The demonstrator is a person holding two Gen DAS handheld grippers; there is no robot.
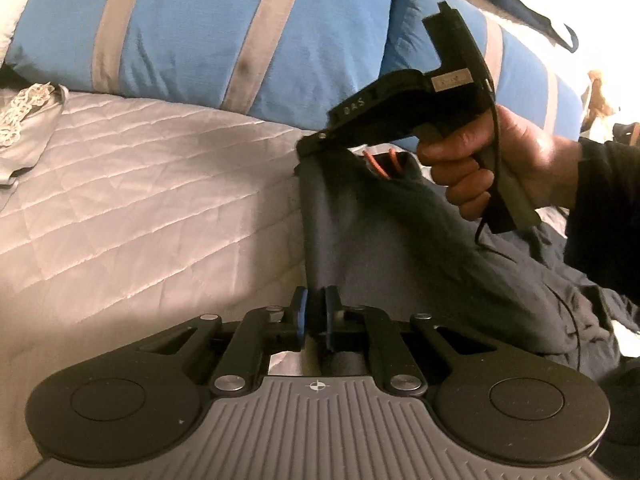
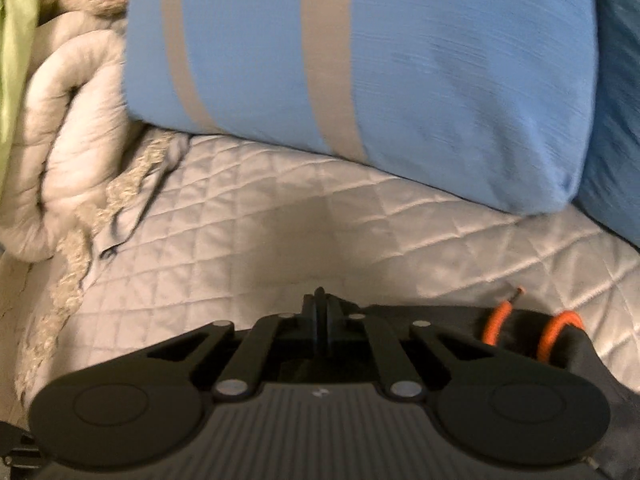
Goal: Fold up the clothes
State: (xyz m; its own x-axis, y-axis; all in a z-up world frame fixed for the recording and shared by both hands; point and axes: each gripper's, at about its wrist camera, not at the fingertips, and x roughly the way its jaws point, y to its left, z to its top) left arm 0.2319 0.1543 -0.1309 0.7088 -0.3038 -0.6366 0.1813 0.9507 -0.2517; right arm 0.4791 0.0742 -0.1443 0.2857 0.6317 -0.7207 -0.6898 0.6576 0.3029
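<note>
Left hand-held gripper (image 1: 314,312): nearest my lens, its blue-padded fingers (image 1: 301,312) are pinched on one edge of the dark garment (image 1: 360,236), low over the bed.

Quilted bedspread (image 1: 140,184): pale and bare to the left of the cloth, which I judge to be the open spot for laying it flat.

Lace-trimmed blanket (image 2: 60,160): bunched at the far left of the bed, well clear of my work.

Blue striped pillow (image 1: 200,32): propped along the back, behind everything.

Dark garment: it hangs taut between my two grips, its held edge running from the low left grip up and away to the higher right one; the rest trails down to the right onto the bed.

Orange drawstring (image 1: 380,164): two ends poke out just below the right grip, so I take that edge for a waistband.

Right hand-held gripper (image 2: 320,320): fingers pressed together on the cloth's upper corner, held aloft by my right hand (image 1: 492,160).

Coming move: both grips share one edge, the left nearer the bedspread, so lowering it leftward should spread the cloth.
</note>
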